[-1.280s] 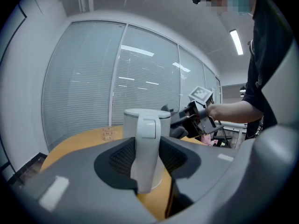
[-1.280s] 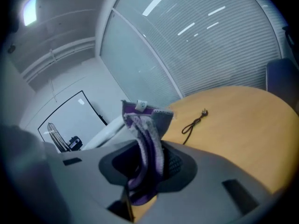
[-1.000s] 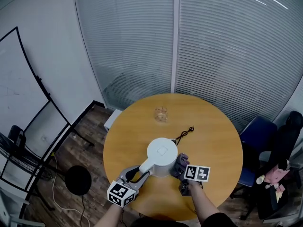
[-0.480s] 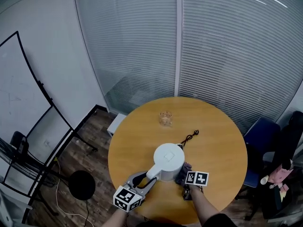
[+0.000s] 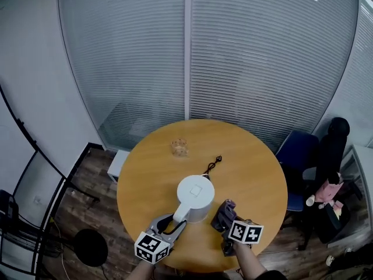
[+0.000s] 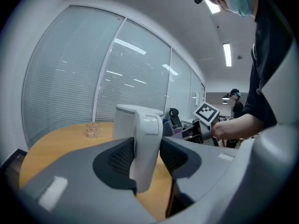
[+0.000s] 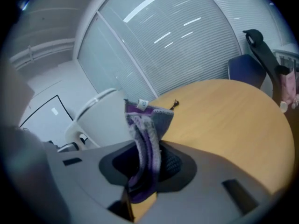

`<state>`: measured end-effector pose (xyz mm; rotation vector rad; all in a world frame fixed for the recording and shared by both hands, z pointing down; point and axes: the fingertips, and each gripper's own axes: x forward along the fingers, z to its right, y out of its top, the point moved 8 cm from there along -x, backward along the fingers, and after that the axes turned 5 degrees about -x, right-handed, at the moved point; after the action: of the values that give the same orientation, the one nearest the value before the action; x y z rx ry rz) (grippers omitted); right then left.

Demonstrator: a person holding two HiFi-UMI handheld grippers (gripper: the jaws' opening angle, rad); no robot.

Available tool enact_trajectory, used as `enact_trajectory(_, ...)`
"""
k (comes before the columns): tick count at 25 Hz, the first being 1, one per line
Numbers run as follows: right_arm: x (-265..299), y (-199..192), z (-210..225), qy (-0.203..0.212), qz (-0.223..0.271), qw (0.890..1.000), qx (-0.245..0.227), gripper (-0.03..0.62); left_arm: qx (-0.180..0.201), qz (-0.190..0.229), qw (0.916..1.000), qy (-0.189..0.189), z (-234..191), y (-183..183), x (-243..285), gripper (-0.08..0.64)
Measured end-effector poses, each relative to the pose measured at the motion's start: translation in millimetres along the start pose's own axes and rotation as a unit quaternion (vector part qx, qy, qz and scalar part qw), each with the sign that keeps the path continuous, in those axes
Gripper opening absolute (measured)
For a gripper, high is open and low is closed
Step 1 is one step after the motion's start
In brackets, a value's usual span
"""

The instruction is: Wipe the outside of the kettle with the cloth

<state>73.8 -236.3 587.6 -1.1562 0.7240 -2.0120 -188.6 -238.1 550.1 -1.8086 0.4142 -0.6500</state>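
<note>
At the desk's near edge, left hand-held gripper [image 5: 173, 221] steadies the kettle [image 5: 195, 192] by its handle [image 6: 145, 148], jaws opening. Right hand-held gripper [image 5: 228, 229] pinches the cloth [image 7: 145, 134] alongside, ready to wipe.

right claw [image 5: 225, 225] | cloth [image 5: 222, 212] — drawn back from kettle [image 5: 194, 196] — now just beside

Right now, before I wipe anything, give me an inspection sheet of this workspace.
Surface: round wooden table.
Job's things: white kettle upright near the front edge; purple cloth at its right.
Clutter: small glass behind the kettle.
Grippers: left gripper jaws on the kettle's handle, opening; right gripper jaws shut on the cloth.
Cables: black cord lying behind the kettle.
Surroundings: glass wall with blinds, blue chair.
</note>
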Motion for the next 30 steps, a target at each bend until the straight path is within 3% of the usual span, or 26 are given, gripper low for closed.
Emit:
enact_trajectory(7,-65.3,3.4,-33.4,0.019,0.075,0.997,0.01,0.097,-0.002,-0.006,0.9997,-0.024,-1.5,-1.3,3.9,0.173)
enact_trajectory(15,-121.7,-5.0,-51.2,0.034,0.093,0.994,-0.052,0.097,-0.023,-0.017,0.9978,0.06,15.4,-9.7,-19.4,0.17)
enact_trajectory(21,-162.2,-24.8,-51.1,0.068,0.091,0.993,-0.045,0.097,-0.03,-0.017,0.9966,0.074,61.8,-26.5,-39.6,0.04)
enact_trajectory(30,-226.8,-71.6,-34.8,0.096,0.06,0.992,-0.051,0.097,-0.049,-0.018,0.9956,0.078,165.8,-65.5,-73.0,0.011)
